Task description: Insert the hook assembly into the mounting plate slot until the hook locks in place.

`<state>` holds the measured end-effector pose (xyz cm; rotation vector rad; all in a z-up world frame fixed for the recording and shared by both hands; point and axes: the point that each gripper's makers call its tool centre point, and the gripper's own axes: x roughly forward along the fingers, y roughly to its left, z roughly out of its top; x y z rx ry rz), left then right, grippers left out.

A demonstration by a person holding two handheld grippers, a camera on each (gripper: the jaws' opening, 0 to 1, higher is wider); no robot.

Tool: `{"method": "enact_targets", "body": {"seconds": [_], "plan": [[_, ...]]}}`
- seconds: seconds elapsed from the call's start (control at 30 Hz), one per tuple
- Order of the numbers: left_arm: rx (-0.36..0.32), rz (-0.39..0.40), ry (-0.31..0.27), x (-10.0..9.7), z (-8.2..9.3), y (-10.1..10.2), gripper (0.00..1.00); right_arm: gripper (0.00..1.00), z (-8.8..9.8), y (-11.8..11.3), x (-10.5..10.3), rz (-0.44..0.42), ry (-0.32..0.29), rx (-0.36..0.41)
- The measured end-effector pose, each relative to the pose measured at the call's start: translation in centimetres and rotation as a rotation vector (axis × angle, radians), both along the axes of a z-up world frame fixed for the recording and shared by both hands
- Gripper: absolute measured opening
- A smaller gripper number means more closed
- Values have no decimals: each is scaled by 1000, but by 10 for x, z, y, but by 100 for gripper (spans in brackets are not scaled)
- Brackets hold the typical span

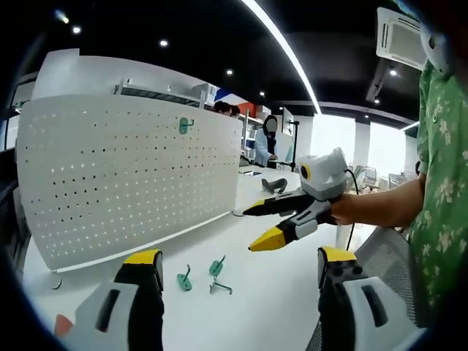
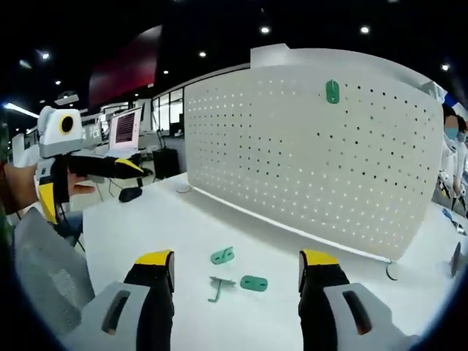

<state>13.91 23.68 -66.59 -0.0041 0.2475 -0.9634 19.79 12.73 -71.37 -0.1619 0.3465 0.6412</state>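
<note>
Beyond my tool, a computer monitor (image 2: pixel 126 128) glows far left, with a black mouse (image 2: pixel 131 194) on the white bench (image 2: pixel 146 227) below it.

- The left tool (image 1: pixel 239 267) hovered with its jaws spread wide, gripping nothing.
- The right tool (image 2: pixel 236 267) hung likewise parted and empty.
- A hand (image 1: pixel 349 210) gripped the right tool.
</note>
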Motion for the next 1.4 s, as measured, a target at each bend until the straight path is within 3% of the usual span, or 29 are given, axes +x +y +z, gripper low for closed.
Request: {"method": "enact_targets", "body": {"seconds": [0.33, 0.73, 1.4], "plan": [[4, -1, 3, 0, 0, -1, 89, 60, -4, 3, -1, 37, 15, -16], [12, 2, 13, -1, -4, -1, 89, 46, -22, 14, -2, 137, 59, -75], [40, 18, 40, 3, -17, 3, 88, 40, -49, 27, 10, 250, 101, -153]]}}
